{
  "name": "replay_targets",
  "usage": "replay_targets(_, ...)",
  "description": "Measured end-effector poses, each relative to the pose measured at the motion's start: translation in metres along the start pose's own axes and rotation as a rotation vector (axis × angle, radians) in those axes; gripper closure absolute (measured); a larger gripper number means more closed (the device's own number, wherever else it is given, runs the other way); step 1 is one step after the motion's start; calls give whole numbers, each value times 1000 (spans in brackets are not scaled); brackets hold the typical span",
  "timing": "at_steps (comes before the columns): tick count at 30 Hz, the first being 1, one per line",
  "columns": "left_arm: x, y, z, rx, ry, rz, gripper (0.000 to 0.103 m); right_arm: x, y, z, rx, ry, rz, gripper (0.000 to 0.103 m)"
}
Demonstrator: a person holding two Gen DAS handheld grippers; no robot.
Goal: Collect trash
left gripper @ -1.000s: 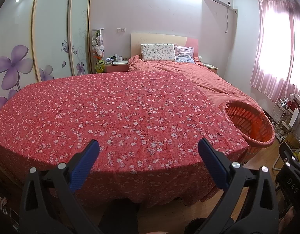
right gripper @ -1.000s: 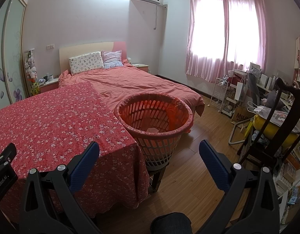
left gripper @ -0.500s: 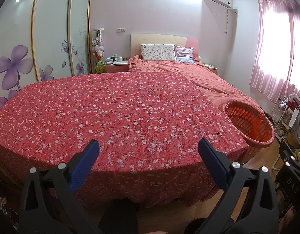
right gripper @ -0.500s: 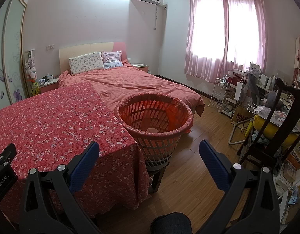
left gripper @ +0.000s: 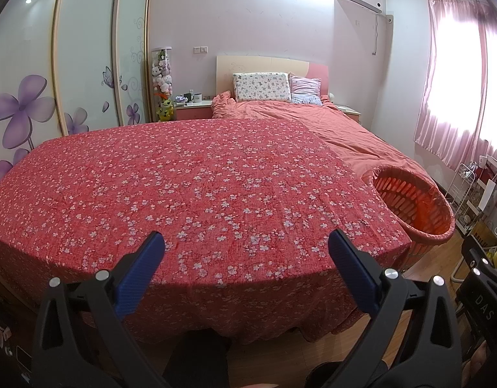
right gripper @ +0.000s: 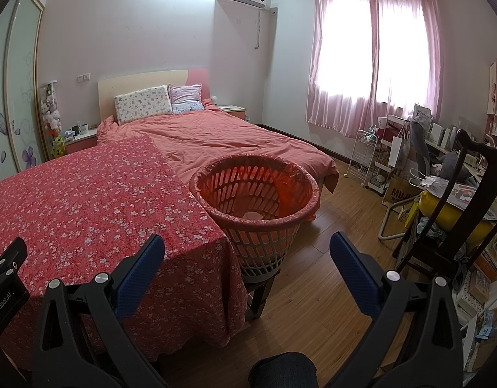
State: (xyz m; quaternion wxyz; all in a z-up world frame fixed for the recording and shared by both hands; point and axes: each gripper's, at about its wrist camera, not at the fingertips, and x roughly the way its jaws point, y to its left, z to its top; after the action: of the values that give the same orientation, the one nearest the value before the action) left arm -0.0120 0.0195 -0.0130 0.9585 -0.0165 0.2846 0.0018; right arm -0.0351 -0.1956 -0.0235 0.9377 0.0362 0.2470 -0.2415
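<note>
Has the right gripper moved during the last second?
No. In its own view the basket sits at the same spot between the right gripper fingers as before.

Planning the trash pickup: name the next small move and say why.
Probably sweep both cameras around for trash: the left gripper and right gripper are open and empty, the floral cloth shows no litter, and the basket stands beside it.

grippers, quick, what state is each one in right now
Left gripper: open, holding nothing, above the floral cloth.
Right gripper: open, holding nothing, pointing toward the orange basket.
</note>
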Motion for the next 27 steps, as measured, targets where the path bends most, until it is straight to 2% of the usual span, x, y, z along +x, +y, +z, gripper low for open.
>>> replay_targets(27, -3, -1, 1, 10, -7, 0, 4, 0, 0, 0, 0, 0, 0, 2)
